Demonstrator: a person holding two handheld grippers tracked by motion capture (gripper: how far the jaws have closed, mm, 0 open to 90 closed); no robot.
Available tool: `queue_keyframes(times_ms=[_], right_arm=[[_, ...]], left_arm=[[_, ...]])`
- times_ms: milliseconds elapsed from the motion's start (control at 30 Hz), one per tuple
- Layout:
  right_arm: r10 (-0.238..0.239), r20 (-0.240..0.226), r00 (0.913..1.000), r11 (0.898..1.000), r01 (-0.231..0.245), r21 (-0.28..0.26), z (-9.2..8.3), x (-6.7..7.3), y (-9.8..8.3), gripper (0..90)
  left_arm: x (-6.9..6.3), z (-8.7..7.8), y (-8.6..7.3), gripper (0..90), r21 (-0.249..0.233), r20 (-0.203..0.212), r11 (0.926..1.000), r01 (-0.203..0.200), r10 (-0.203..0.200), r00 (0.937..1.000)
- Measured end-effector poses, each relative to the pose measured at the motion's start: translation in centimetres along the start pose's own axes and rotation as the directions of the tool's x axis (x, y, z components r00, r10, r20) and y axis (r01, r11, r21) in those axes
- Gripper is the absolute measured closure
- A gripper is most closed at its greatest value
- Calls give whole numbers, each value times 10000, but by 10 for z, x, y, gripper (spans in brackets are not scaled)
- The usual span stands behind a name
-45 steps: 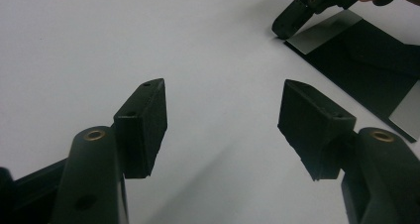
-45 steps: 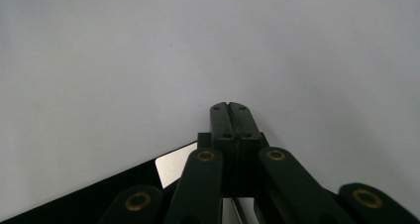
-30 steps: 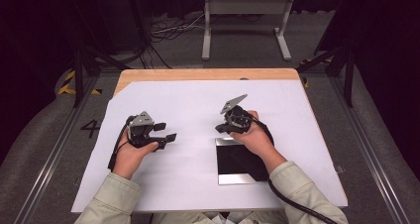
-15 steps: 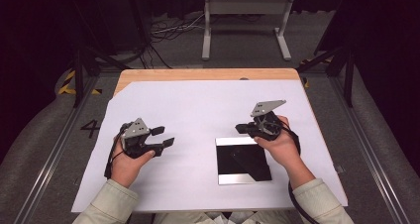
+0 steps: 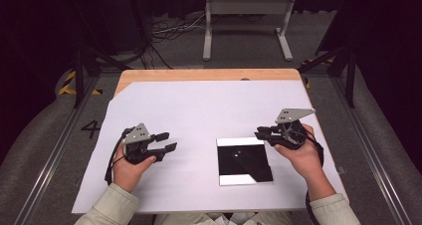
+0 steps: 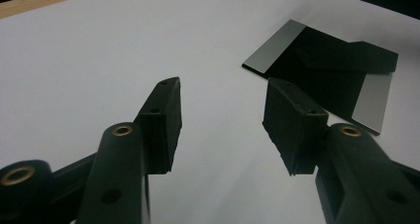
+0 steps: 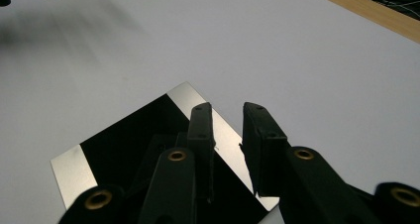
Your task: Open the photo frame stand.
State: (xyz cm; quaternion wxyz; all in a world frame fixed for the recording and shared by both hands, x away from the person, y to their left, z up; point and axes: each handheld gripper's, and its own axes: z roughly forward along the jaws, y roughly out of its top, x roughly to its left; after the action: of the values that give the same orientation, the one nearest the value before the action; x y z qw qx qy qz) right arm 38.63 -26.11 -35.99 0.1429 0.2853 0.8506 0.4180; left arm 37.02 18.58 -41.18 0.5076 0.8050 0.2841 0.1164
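While the left gripper (image 5: 166, 141) narrows (fingers empty), the right gripper (image 5: 260, 132), slightly parted, has left the mirror plate (image 5: 244, 161).

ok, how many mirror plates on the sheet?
1. The mirror plate lies flat on the white sheet, between the left gripper and the right gripper, nearer the right one.

Pale, cream-coloured sleeves down to the wrists. Left gripper (image 5: 164, 141): black body, two black jaws with ribbed, blocky pads, brass-ringed holes along the arms, a grey three-cornered plate dotted with small screws on top, a black cable looping off behind. Right gripper (image 5: 262, 134): same black build, grey plate and brass rings, apparently a black cable running past the wrist.
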Motion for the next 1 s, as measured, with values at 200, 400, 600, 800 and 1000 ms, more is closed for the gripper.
queue_keyframes(times_ms=[200, 400, 600, 800, 1000], right_arm=[[152, 146, 9998, 9999, -153, 58, -13, -1, -10, 698], [187, 127, 9997, 9998, -188, 41, -22, 1, -18, 668], [-25, 165, 9999, 9996, 20, 280, -27, 5, -24, 680], [-1, 77, 10000, 9974, -4, 714, -28, 8, -33, 651], [-118, -10, 9999, 9932, 118, 1162, -25, 9, -37, 668]], left_arm=[[-1, -2, -4, 497, -111, -91, 9999, 80, -81, 9999], [-2, 1, -5, 487, -236, 114, 9993, 291, -288, 9995], [-3, 5, -6, 478, 115, -91, 9999, -36, 37, 10000], [-2, 6, -7, 452, 211, -142, 9997, -94, 97, 9999], [-2, 8, -8, 440, 342, -126, 9993, -134, 139, 9998]])
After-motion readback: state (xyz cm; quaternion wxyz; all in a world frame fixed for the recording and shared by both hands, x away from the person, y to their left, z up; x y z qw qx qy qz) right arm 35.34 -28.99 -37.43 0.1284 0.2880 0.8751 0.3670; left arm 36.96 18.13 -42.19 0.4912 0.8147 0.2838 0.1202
